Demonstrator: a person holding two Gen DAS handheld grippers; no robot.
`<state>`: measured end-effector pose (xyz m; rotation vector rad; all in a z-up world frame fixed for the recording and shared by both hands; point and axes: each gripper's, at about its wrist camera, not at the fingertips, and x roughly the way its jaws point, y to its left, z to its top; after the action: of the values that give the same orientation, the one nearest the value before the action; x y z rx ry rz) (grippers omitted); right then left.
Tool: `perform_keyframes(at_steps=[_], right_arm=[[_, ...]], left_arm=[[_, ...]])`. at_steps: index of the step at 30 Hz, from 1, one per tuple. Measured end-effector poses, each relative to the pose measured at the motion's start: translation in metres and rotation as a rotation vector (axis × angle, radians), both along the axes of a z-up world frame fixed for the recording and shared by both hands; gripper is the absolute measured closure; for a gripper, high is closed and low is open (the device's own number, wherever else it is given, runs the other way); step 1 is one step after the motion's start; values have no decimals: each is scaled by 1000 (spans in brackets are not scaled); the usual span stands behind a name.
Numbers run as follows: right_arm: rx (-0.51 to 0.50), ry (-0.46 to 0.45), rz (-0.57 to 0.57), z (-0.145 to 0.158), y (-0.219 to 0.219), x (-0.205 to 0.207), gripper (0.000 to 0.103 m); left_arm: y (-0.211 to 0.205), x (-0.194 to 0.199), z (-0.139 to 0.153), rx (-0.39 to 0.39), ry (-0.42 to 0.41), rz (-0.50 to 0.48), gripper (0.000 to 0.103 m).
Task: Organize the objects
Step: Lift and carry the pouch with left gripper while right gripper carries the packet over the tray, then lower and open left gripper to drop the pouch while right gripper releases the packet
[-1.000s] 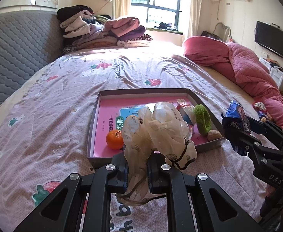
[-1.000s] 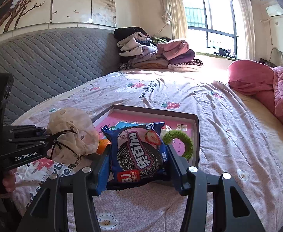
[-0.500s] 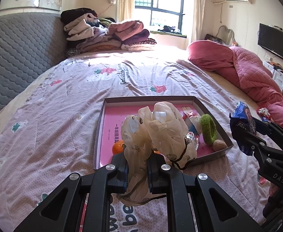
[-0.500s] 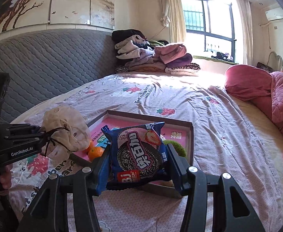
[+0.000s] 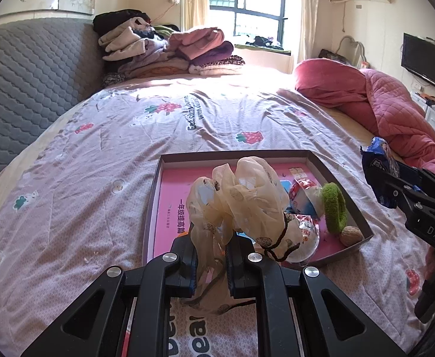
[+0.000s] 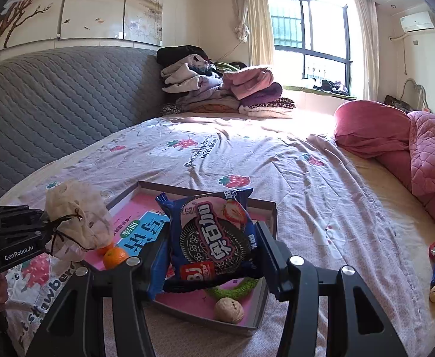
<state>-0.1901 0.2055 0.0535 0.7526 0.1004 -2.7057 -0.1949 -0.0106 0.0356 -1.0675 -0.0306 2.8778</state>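
Left claw (image 5: 211,255) tilted downward, pinching sheer pouch (image 5: 241,199); right claw (image 6: 211,255) clamping cookie packet (image 6: 214,232).

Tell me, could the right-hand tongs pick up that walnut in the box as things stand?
Probably not yet. The right tongs are already clamped on the blue cookie packet, which fills the gap. The walnut lies uncovered in the box corner just below, so the path looks clear once the packet is released.

1 tray (image 5: 339,175), 1 walnut (image 6: 229,310), 1 orange (image 6: 114,257), 1 green hair tie (image 5: 333,207), 1 cookie packet (image 6: 214,235), 1 sheer pouch (image 5: 241,202)

glossy plastic cookie packet (image 6: 214,235)
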Motion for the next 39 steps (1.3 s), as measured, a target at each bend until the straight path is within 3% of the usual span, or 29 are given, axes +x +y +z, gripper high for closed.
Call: perform_keyframes(at_steps=[15, 39], right_arm=[[48, -47, 28, -21, -15, -28, 49], [138, -125, 62, -59, -41, -45, 49]], left_arm=[[7, -38, -23, 0, -39, 4, 89], [12, -63, -53, -14, -92, 14, 86]])
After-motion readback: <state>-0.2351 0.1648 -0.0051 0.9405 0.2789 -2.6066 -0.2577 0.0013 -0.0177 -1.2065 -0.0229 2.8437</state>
